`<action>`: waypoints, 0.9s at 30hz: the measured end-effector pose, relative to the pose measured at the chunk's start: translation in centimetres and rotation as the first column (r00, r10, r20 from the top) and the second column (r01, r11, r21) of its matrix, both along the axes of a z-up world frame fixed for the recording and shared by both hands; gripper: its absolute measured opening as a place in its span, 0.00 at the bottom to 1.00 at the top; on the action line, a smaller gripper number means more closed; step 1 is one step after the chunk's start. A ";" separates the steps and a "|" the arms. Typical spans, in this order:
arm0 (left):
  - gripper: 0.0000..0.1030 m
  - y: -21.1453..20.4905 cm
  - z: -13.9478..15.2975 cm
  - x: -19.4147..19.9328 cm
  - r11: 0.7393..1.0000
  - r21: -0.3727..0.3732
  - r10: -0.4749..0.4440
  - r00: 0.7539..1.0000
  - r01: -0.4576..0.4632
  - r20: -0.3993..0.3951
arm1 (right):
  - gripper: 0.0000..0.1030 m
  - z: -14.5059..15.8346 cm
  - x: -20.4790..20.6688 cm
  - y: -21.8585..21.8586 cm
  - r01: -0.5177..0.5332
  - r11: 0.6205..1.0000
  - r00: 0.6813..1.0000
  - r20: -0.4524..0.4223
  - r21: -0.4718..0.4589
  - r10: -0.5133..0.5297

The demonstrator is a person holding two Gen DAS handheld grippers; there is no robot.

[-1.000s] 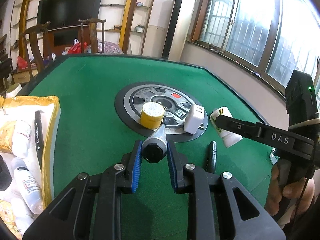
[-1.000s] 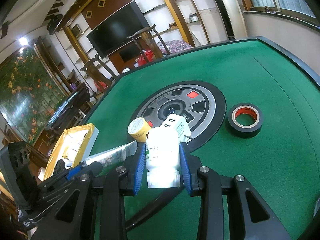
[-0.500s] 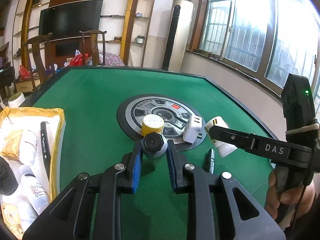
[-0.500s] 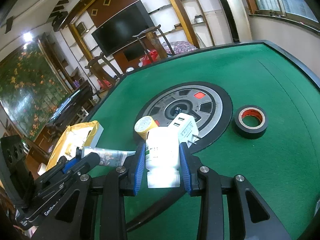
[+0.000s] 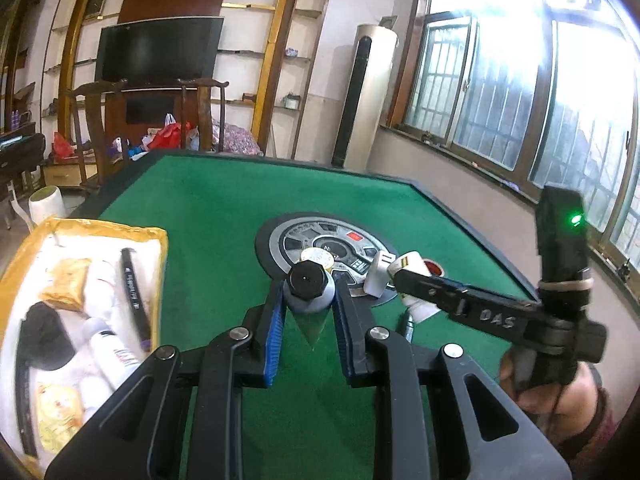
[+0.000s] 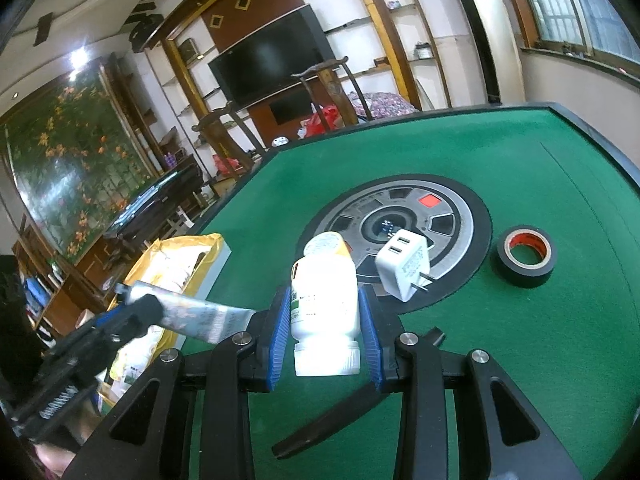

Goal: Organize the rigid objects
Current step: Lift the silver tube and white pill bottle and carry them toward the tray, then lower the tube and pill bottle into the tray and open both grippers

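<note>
My left gripper [image 5: 308,312] is shut on a silver tube with a black cap [image 5: 308,286], held above the green table. The tube also shows in the right wrist view [image 6: 192,314]. My right gripper [image 6: 325,330] is shut on a white pill bottle [image 6: 324,296], lifted off the felt; the bottle also shows in the left wrist view [image 5: 414,270]. A yellow-and-white box [image 5: 80,320] at the left holds several items. A yellow jar [image 6: 326,245], a white charger [image 6: 404,268] and a black tape roll [image 6: 526,255] rest on the table.
A round metal panel [image 6: 448,216] sits in the middle of the green table [image 6: 520,152]. A black pen [image 6: 332,420] lies on the felt under my right gripper. Chairs and shelves stand beyond the far edge.
My left gripper has lifted the tube off the table and tilted it up, moving toward the box. My right gripper keeps hold of the white bottle and has risen slightly.
</note>
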State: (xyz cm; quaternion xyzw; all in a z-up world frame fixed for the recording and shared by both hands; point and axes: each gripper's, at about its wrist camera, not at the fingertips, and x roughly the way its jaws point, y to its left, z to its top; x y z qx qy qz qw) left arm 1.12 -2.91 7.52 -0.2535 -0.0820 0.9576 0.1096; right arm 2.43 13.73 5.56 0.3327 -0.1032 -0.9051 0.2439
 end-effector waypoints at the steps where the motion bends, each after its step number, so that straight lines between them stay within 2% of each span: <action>1: 0.20 -0.5 0.3 0.5 1.000 0.006 0.005 1.000 -0.005 -0.007 | 0.29 0.0 0.1 -0.2 -0.005 1.000 1.000 -0.006 0.003 0.005; 10: 0.20 -6.9 2.3 4.1 0.995 0.054 0.088 0.995 -0.086 -0.042 | 0.29 0.1 1.1 -3.2 -0.098 0.995 0.995 0.010 -0.026 0.098; 15: 0.20 -11.5 2.9 5.2 0.984 0.058 0.169 0.984 -0.166 -0.047 | 0.29 0.8 1.9 -6.5 -0.182 0.983 0.983 0.009 -0.038 0.183; 22: 0.20 -16.2 2.7 3.8 0.976 0.055 0.211 0.977 -0.211 0.009 | 0.29 1.0 1.5 -12.5 -0.290 0.956 0.956 0.033 -0.053 0.292; 27: 0.20 -18.1 1.1 1.9 0.975 0.066 0.207 0.975 -0.212 0.084 | 0.29 0.2 0.6 -16.7 -0.336 0.940 0.938 0.062 -0.063 0.340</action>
